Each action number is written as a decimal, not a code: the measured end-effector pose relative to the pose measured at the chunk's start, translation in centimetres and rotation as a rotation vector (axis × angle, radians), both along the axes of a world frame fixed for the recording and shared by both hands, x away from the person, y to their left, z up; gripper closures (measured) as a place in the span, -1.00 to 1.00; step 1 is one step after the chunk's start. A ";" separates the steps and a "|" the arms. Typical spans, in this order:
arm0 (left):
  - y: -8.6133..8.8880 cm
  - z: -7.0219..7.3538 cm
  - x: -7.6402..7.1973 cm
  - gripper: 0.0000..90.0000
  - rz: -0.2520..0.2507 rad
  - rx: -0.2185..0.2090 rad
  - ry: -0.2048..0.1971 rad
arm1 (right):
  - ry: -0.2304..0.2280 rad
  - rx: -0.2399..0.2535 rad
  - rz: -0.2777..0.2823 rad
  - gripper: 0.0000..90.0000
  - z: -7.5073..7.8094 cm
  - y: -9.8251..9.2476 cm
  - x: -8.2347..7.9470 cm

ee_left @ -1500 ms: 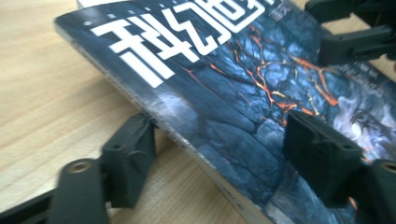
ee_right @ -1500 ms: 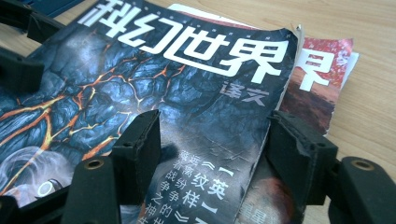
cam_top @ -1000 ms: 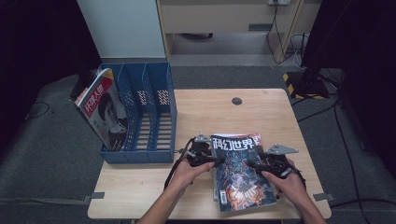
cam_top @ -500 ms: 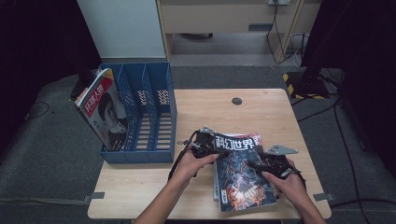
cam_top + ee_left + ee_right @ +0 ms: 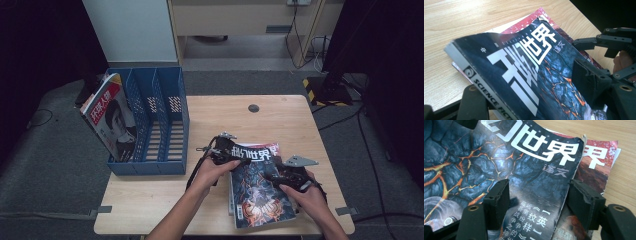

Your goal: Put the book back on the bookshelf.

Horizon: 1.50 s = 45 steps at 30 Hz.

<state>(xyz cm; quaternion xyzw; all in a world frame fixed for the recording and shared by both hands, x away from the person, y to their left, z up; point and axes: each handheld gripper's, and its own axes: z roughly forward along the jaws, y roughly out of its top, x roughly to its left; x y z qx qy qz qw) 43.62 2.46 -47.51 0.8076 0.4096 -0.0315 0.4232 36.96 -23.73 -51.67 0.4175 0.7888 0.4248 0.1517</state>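
Observation:
A dark blue magazine [image 5: 260, 195] with a lava cover tops a small stack at the table's right front. A red-covered magazine [image 5: 272, 146] lies under it. My left gripper [image 5: 235, 154] is at its upper-left spine corner. In the left gripper view this corner [image 5: 529, 62] is raised and lies slanted between the jaws of my left gripper [image 5: 531, 92], which have just been opening and stand apart. My right gripper [image 5: 272, 175] sits at the right edge. In its own view the right gripper [image 5: 540, 202] straddles the cover's edge [image 5: 524, 157], one jaw on the cover and one beside it, over the red magazine [image 5: 599, 157].
A blue file rack [image 5: 160, 120] stands at the table's left, with a red-titled magazine [image 5: 110, 120] leaning in its outer slot. A round black cable hole [image 5: 253, 108] lies in the wooden table [image 5: 225, 115] at the back. The table's right edge runs close to my right hand.
My left hand has shifted right and slightly away, onto the top magazine's upper-left corner. The right hand has stayed where it was.

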 end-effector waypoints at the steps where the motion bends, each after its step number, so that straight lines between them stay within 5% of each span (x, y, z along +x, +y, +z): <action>1: 0.0 0.0 0.1 -0.30 0.001 0.000 0.000 | -0.001 0.000 0.000 -0.23 0.0 0.0 0.0; 7: -0.1 -0.3 0.5 -0.25 0.005 -0.015 0.011 | -0.002 -0.002 0.002 -0.23 0.0 0.0 0.0; 17: -0.8 0.1 0.5 0.01 0.009 -0.029 -0.057 | 0.001 0.003 0.000 -0.23 0.0 -0.1 -0.1; 35: -0.6 1.4 0.9 0.40 0.022 -0.035 -0.011 | 0.012 0.015 0.007 -0.55 -0.2 0.4 0.0; 45: -0.5 1.8 1.2 0.61 0.032 -0.082 -0.023 | 0.019 0.024 0.016 -0.60 -0.1 -0.3 -0.2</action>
